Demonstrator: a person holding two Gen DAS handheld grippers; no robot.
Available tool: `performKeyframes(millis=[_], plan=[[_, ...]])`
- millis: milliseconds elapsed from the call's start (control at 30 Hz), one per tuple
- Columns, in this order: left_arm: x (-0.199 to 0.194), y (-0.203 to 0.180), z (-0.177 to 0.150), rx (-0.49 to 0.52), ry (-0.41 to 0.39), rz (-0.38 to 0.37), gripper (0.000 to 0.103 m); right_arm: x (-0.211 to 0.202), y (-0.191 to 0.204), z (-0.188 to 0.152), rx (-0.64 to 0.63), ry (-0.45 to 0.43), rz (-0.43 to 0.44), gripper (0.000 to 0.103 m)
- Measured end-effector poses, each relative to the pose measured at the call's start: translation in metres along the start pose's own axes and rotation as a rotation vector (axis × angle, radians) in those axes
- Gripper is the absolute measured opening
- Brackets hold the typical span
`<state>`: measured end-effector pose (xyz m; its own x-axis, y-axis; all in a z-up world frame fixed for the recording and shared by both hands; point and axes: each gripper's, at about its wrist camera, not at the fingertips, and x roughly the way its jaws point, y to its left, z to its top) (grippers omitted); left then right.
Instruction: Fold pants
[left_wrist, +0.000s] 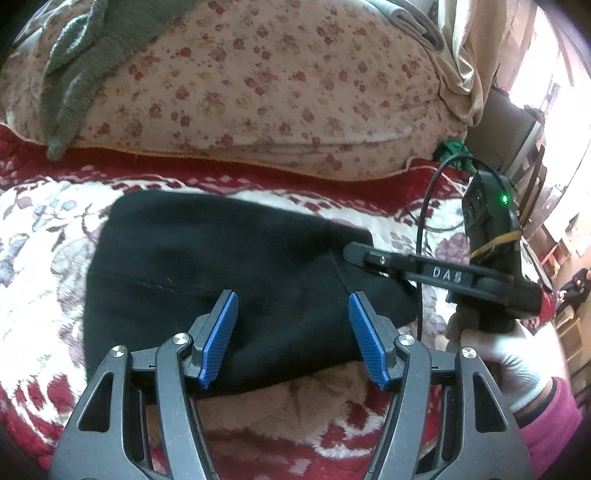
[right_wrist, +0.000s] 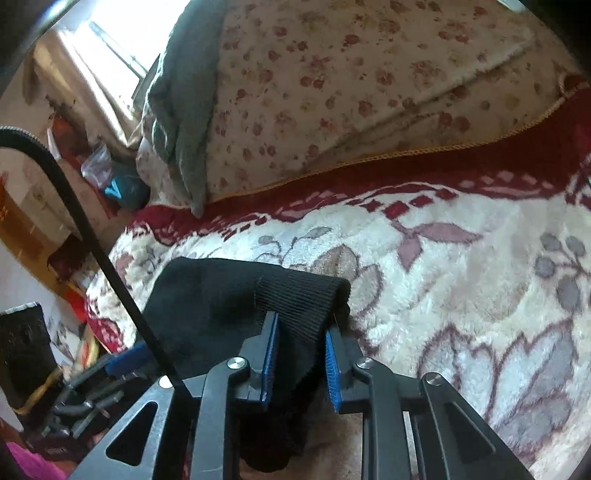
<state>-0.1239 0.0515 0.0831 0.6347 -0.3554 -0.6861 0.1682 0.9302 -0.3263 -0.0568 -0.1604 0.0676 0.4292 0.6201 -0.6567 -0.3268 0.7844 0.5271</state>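
The black pants (left_wrist: 207, 273) lie folded in a compact bundle on the red and white floral blanket (left_wrist: 40, 236). My left gripper (left_wrist: 291, 314) is open, its blue pads (left_wrist: 219, 332) just above the near part of the bundle, holding nothing. My right gripper (right_wrist: 301, 336) is closed on the ribbed cuff of the pants (right_wrist: 299, 299), at the bundle's right edge. In the left wrist view the right gripper (left_wrist: 354, 254) reaches in from the right, held by a white-gloved hand (left_wrist: 506, 362).
A floral quilt (left_wrist: 266, 85) is piled behind the pants with a grey-green knit garment (left_wrist: 74, 66) draped over it. A black cable (left_wrist: 424, 221) hangs by the right gripper. Clutter and furniture stand beyond the bed's edges.
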Motion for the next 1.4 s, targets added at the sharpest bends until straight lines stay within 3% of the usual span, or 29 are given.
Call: performKeyframes(millis=[67, 133, 200, 500, 700, 1033, 1400], plan=[[0.002, -0.003, -0.003, 0.014, 0.004, 0.002, 0.062, -0.006, 0.0, -0.002, 0.037, -0.007, -0.011, 0.028], [0.002, -0.005, -0.004, 0.016, 0.002, 0.001, 0.062, -0.013, 0.002, -0.003, 0.044, -0.015, -0.032, 0.046], [0.003, -0.004, -0.004, 0.007, 0.005, -0.008, 0.062, -0.021, 0.007, -0.004, 0.038, -0.024, -0.031, 0.051], [-0.001, -0.004, -0.015, 0.03, 0.024, -0.015, 0.062, -0.035, 0.025, -0.027, -0.021, 0.023, -0.019, 0.051], [0.008, -0.003, -0.02, 0.031, 0.045, 0.013, 0.062, -0.021, 0.018, -0.046, -0.055, 0.058, -0.084, 0.054], [0.004, -0.007, -0.021, 0.035, 0.02, 0.046, 0.062, -0.033, 0.025, -0.048, -0.042, 0.017, -0.1, 0.054], [-0.022, -0.002, -0.02, 0.01, -0.056, 0.144, 0.062, -0.05, 0.057, -0.045, -0.088, -0.061, -0.111, 0.055]])
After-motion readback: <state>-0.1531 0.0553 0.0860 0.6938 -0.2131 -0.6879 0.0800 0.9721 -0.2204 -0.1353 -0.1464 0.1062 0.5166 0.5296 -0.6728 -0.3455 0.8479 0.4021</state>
